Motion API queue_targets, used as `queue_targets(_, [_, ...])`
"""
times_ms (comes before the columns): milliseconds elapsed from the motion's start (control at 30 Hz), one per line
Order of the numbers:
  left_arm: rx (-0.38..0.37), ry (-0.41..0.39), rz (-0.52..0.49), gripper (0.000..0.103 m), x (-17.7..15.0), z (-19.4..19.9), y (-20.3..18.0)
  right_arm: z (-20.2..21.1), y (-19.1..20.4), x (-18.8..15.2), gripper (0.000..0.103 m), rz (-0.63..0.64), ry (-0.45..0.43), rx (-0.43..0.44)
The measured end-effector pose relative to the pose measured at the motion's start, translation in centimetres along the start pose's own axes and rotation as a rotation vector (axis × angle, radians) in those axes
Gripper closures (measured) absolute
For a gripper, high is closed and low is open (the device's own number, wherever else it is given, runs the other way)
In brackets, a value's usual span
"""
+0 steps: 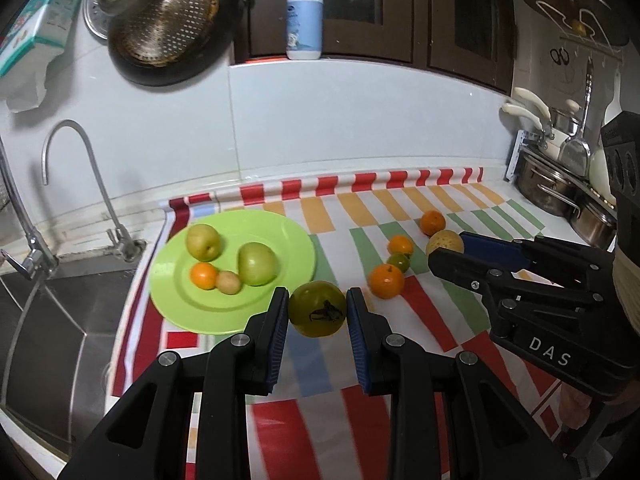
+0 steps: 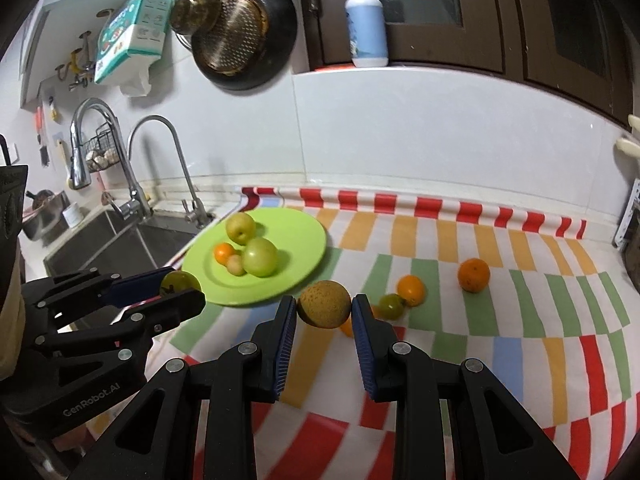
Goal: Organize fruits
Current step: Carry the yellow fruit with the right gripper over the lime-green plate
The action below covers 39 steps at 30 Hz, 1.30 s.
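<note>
Showing the left wrist view: the left gripper (image 1: 318,312) has its fingers (image 1: 280,320) closed on a green tomato (image 1: 317,309), held just off the near edge of the green plate (image 1: 288,232). On the plate lie a yellow-green pear (image 1: 203,242), a green apple (image 1: 258,263), a small orange (image 1: 203,275) and a small pale fruit (image 1: 228,282). At right, the right gripper (image 1: 450,248) is clamped on a speckled yellow fruit (image 1: 444,242). On the striped cloth (image 1: 400,200) covering the table rest three oranges (image 1: 386,281) (image 1: 400,245) (image 1: 432,222) and a small green fruit (image 1: 398,262), well apart from the plate. A sink (image 1: 60,320) with a tap (image 1: 80,184) lies at left; a pump bottle (image 1: 304,16) stands on the ledge behind.

Right wrist view: the right gripper (image 2: 325,310) grips the speckled yellow fruit (image 2: 324,304) between both fingers (image 2: 286,324), above the cloth (image 2: 520,280) just right of the plate (image 2: 304,236). At left, the left gripper (image 2: 182,286) holds the green tomato (image 2: 180,282) beside the plate's near rim. The pear (image 2: 240,228), apple (image 2: 260,263), small orange (image 2: 223,253) and pale fruit (image 2: 235,265) sit on the plate. Two oranges (image 2: 411,290) (image 2: 473,275) and the small green fruit (image 2: 390,306) lie on the cloth; a third orange is mostly hidden behind the right finger.
</note>
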<state>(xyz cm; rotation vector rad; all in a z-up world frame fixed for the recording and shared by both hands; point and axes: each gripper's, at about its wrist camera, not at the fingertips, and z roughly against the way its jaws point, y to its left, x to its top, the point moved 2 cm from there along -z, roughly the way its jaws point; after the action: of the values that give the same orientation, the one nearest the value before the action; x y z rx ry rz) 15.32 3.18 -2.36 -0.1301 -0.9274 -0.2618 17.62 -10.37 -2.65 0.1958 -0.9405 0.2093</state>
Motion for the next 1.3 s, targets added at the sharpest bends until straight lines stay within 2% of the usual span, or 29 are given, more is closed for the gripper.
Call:
queue_targets(300, [0.023,-0.035,-0.013,0.074,1.0,0.9,4.1,-0.5,3.9,1.7,0.073,0.013,-0.043,0.009])
queue_targets(567, [0.037,-0.061,-0.037,0.074,2.3,0.2,7.1,-2.6,6.7,4.0,0.073,0.034,-0.076,0.022])
queue_targets(967, [0.047,-0.043,-0.016,0.074,3.8,-5.2,10.7,-8.5,7.4,6.9,0.073,0.046,-0.056,0.031])
queue_targets(1300, [0.024,0.014,-0.004,0.074,3.6,-10.5,11.8,-14.1,5.8,7.0,0.073,0.008,0.013,0.039])
